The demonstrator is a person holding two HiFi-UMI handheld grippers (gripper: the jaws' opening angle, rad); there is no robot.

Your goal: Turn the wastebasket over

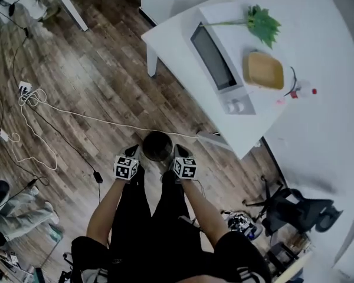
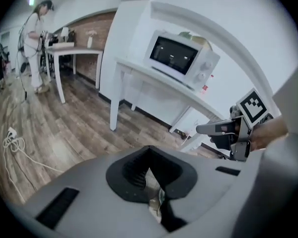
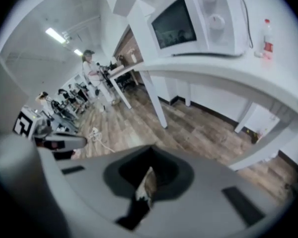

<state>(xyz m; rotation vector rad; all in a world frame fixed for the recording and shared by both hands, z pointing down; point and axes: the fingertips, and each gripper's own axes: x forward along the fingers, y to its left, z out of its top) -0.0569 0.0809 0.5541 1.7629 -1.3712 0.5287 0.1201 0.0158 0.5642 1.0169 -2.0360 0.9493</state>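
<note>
Down on the floor [image 1: 94, 69], basket [image 1: 157, 146] sits between left tool [image 1: 132, 152] and right tool [image 1: 180, 152], both shut, empty. Going in shut could knock it onto the cable [image 1: 106, 121].

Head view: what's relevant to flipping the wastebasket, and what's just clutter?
Job:
wastebasket
left gripper, shut, holding nothing
right gripper, shut, holding nothing

Lying about:
microwave
green plant
tan tray
bottle
white floor cable
office chair
</note>
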